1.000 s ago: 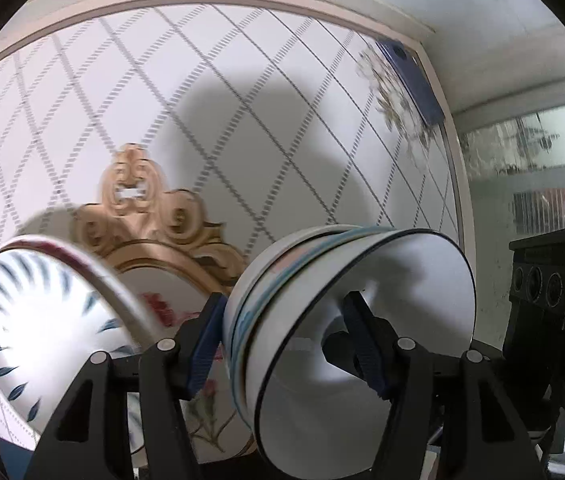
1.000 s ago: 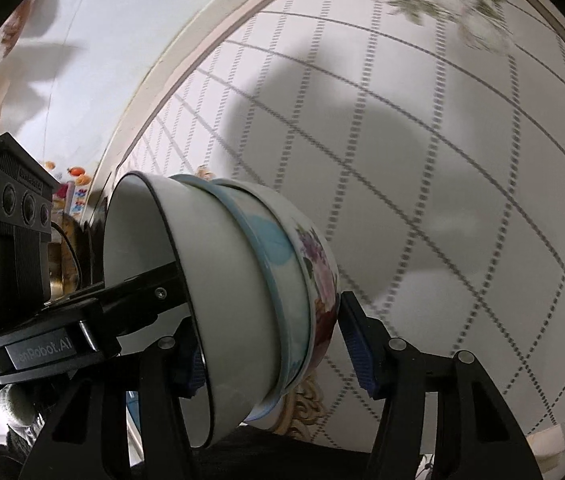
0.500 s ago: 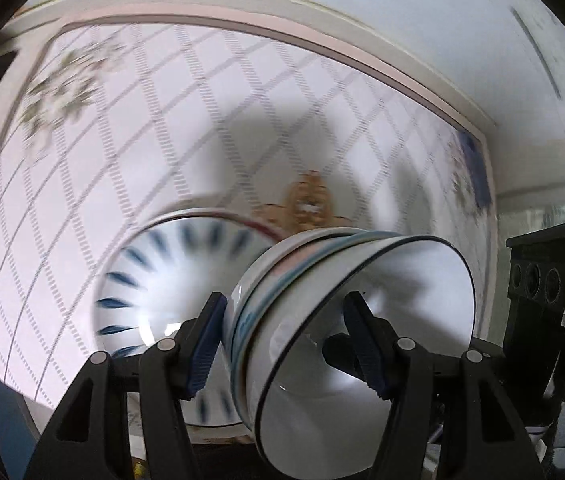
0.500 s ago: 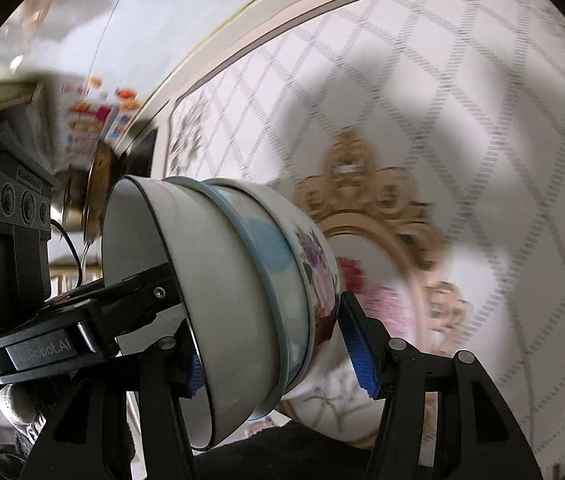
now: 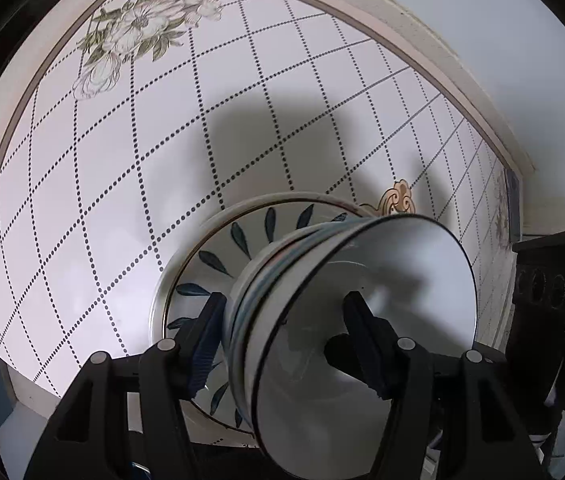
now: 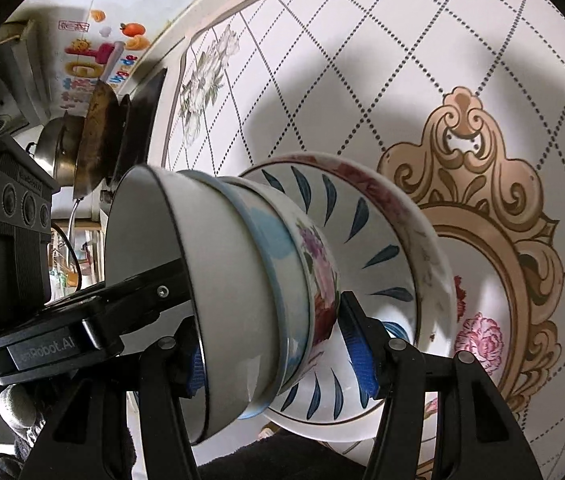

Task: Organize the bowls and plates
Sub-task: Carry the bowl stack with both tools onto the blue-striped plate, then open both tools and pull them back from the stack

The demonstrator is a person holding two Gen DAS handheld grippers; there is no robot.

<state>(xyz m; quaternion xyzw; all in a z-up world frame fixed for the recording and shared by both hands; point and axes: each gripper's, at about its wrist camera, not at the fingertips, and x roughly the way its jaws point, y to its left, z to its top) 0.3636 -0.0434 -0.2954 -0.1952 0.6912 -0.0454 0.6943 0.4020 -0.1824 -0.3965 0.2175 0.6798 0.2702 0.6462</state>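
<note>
My left gripper [image 5: 286, 344] had its jaws clamped across the wall of a stack of bowls [image 5: 346, 320], one blue pad outside the stack, the other inside the top white bowl. My right gripper [image 6: 274, 348] gripped the same stack of bowls [image 6: 242, 280] from the opposite side, one pad within the white bowl, the other against the flowered bottom bowl. Three nested bowls showed: white with a dark rim, a blue-banded one, then the flowered one.

Beyond the stack, at about ten o'clock from it in the left wrist view and two o'clock in the right, lay a plate with blue leaf marks [image 5: 218, 264], itself resting in a rose-rimmed dish [image 6: 422, 232]. Whether the stack touched the plate I could not tell. Under all of it spread the tabletop [image 5: 122, 200] with its dotted diamond grid, a gold scroll medallion [image 6: 482, 168] at three o'clock and a printed flower spray [image 5: 142, 28] at eleven. Pans [image 6: 94, 136] stood off the table's edge at ten o'clock in the right view.
</note>
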